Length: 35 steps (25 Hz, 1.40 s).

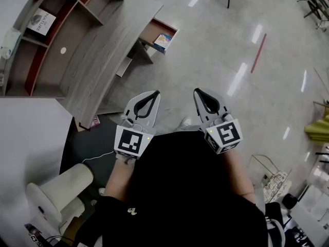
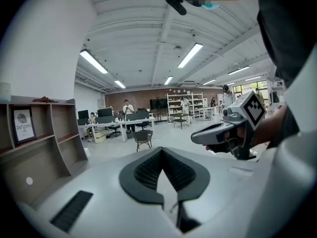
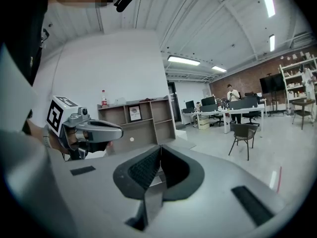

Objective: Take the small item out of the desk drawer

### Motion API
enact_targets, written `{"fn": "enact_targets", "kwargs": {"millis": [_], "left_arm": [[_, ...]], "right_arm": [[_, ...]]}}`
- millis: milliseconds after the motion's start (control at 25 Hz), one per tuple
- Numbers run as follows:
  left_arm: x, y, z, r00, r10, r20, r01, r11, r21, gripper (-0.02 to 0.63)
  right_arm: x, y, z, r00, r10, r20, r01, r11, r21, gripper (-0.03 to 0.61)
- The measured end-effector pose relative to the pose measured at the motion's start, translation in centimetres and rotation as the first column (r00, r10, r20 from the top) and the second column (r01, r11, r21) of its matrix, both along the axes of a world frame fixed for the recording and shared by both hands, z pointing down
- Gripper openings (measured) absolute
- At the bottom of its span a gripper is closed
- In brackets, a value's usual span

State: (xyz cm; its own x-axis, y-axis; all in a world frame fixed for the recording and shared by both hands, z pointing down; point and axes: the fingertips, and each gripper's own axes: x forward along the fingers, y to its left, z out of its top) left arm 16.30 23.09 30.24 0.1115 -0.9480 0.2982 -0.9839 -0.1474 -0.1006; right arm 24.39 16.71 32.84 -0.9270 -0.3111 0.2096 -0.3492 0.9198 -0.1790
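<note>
Bright, even indoor light from ceiling strip lights (image 2: 94, 62). White glare streaks on glossy floor (image 1: 241, 78). Soft, faint shadows only. Strong fisheye bending at all edges; dark corner vignette in both gripper views. Left tool (image 2: 161, 152) and right tool (image 3: 159, 150) slightly soft up close; background fairly clear.

A wooden shelf unit (image 1: 77, 35) is seen ahead and to the left of the left tongs (image 1: 154, 94). A framed print (image 1: 41, 22) is propped in one of its compartments, and a bottle (image 3: 104, 98) is stood on its top. A red strip (image 1: 258, 53) is laid on the floor ahead and right of the right tongs (image 1: 197, 92). A white ribbed cylinder (image 1: 66, 183) is placed behind and left of the left tongs. A dark chair (image 2: 143, 139) is set far ahead.
</note>
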Motion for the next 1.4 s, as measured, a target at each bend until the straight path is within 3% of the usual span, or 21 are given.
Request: {"fn": "enact_targets", "kwargs": {"millis": [240, 520, 720, 1120, 1400], "left_arm": [[1.8, -2.1, 1.8, 1.000, 0.008, 0.000, -0.008, 0.999, -0.051, 0.008], [-1.0, -5.4, 3.4, 1.000, 0.021, -0.018, -0.022, 0.998, -0.063, 0.008], [-5.8, -8.3, 4.6, 0.998, 0.039, -0.046, -0.043, 0.996, -0.074, 0.008], [-18.9, -14.5, 6.8, 0.990, 0.093, -0.103, -0.105, 0.988, -0.113, 0.008], [-25.2, -17.4, 8.6, 0.981, 0.134, -0.140, -0.153, 0.979, -0.133, 0.008]], "right_arm": [[1.6, -1.9, 1.3, 1.000, 0.007, 0.015, -0.007, 0.999, -0.031, -0.002], [-0.4, -4.9, 2.9, 1.000, 0.012, -0.014, -0.012, 1.000, -0.022, -0.002], [-4.7, -8.2, 2.9, 0.997, 0.058, -0.045, -0.060, 0.998, -0.023, -0.003], [-16.7, -14.4, 3.4, 0.985, 0.138, -0.100, -0.142, 0.989, -0.032, -0.002], [-23.0, -16.6, 3.7, 0.976, 0.176, -0.129, -0.180, 0.984, -0.017, -0.002]]}}
